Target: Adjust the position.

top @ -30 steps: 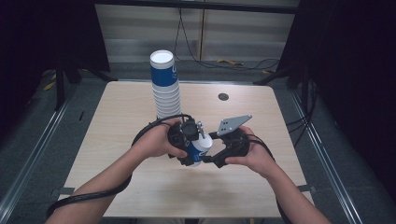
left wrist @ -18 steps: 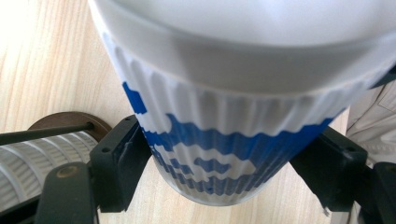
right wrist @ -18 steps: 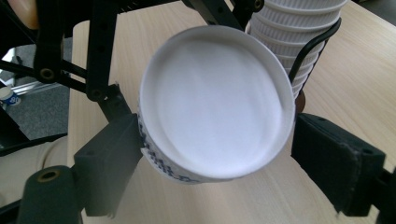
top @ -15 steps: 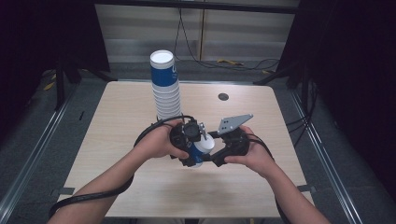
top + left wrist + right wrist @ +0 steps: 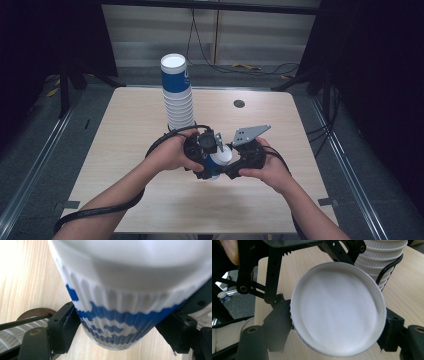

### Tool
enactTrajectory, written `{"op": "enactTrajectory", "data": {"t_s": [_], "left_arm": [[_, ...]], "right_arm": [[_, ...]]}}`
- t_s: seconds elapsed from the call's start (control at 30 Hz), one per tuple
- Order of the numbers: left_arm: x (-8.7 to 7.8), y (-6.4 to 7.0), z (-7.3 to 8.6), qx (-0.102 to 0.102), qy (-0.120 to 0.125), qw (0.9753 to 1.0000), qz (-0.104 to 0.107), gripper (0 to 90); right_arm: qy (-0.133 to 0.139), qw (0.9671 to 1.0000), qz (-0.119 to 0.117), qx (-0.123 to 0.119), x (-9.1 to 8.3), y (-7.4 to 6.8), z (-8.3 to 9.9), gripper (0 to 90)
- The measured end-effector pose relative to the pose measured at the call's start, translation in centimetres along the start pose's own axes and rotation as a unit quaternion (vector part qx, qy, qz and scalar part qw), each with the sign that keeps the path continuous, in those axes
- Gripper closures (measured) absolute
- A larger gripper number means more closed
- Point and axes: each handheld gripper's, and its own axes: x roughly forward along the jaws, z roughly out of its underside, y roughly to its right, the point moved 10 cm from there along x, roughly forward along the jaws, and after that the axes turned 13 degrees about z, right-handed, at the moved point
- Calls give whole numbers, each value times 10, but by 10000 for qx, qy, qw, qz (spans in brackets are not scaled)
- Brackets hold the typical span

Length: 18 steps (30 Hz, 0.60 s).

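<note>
— Blue and white ribbed paper, is that what both tongs are on?

— Yes, a single paper cup [image 5: 218, 161], turned bottom-up, held just above the pale wooden worktop [image 5: 125, 145] near its front middle. In the high view its white base faces the camera, between the two hands.

— How do the left tongs [image 5: 206, 159] stand?

— Pressed against the cup from both sides. In the left gripper view the cup [image 5: 130, 305] sits squarely between the black jaws, one at its lower left and one at its lower right, both touching the ribbed wall where the blue pattern runs.

— And the right tongs [image 5: 234, 162]?

— Pinching the same cup. In the right gripper view the round white base of the cup [image 5: 338, 308] faces the lens, and the black jaws bear on its wall at left and right. The left tongs' black frame shows above and behind it.

— Where are the hands?

— The left hand [image 5: 172, 152] and the right hand [image 5: 265, 167] sit close together, forearms coming in from the near edge.

— Anything else on the worktop?

— A tall stack of cups [image 5: 178, 97] of the same kind stands upright behind the hands, near but apart from the held cup. A small dark round disc [image 5: 239, 103] is set in the worktop toward the far right.
</note>
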Motion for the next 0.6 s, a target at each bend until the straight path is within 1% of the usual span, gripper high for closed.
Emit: {"op": "enactTrajectory", "data": {"t_s": [0.07,0.13,0.17,0.2,0.27,0.3,0.33,0.4,0.43,0.5,0.53,0.57,0.6], "left_arm": [[0,-1,-1,30,70,10000,-49,216],[0,-2,0,-35,183,9998,-2,210],[0,-2,0,-80,242,9997,25,209],[-1,-3,1,-127,271,9995,37,209],[-2,-4,2,-104,311,9994,58,208],[-2,-4,3,-147,409,9990,66,206],[-3,-5,2,-104,452,9989,75,203],[-3,-3,3,-235,610,9978,127,203],[-4,-4,3,-193,598,9980,116,203],[-5,-5,4,-199,676,9975,74,202],[-5,-5,5,-210,699,9973,97,202],[-6,-5,6,-224,707,9972,77,202],[-7,-7,6,-154,717,9973,31,202]], "right_arm": [[21,10000,20,8,0,0,0,255],[30,10000,56,-27,-1,1,1,256],[38,10000,59,12,-2,2,2,256],[48,10000,65,-2,-2,2,3,256],[42,9999,95,18,-4,4,4,256],[40,9999,107,49,-4,5,6,255],[54,9999,83,84,-5,6,7,255],[52,9998,125,120,-6,8,8,255],[58,9998,98,139,-7,8,9,255],[27,9999,124,115,-7,9,11,255],[37,9998,108,148,-7,9,12,255],[38,9998,111,158,-8,9,12,254],[48,9997,139,172,-8,10,12,254]]}}
